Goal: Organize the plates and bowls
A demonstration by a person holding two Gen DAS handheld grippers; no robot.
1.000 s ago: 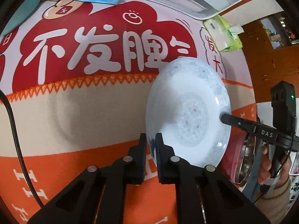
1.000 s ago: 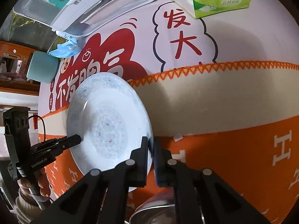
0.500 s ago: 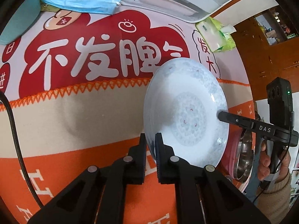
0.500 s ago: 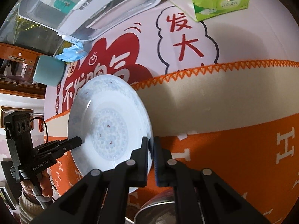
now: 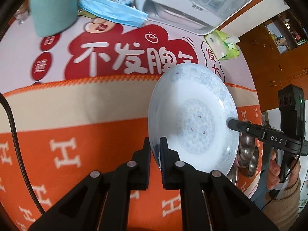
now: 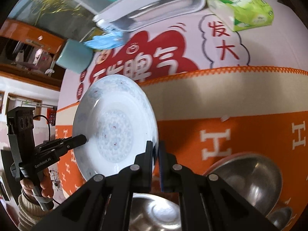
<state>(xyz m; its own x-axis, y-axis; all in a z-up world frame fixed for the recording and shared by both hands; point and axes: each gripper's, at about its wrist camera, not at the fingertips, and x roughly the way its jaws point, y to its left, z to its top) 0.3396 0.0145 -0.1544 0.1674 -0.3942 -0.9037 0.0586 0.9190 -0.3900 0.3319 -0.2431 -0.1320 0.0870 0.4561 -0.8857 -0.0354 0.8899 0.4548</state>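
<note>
A white plate with a pale blue pattern (image 5: 194,119) is held in the air above the table by both grippers. My left gripper (image 5: 155,148) is shut on its near left rim. My right gripper (image 6: 155,151) is shut on the opposite rim of the plate (image 6: 115,129). Each gripper shows in the other's view, the right one (image 5: 231,124) and the left one (image 6: 82,138). Steel bowls (image 6: 248,181) sit on the orange cloth below the plate, and one (image 6: 156,213) lies under my right gripper. They also show past the plate in the left wrist view (image 5: 247,154).
An orange, cream and red cloth (image 5: 77,105) covers the table. At the back stand a teal cup (image 5: 53,13), a blue face mask (image 5: 113,16), a white appliance (image 5: 196,5) and a green tissue pack (image 6: 242,7). A black cable (image 5: 13,134) runs at the left.
Both grippers have lifted the plate higher and drawn it back toward the near side. More of the back of the table and the steel bowls has come into view.
</note>
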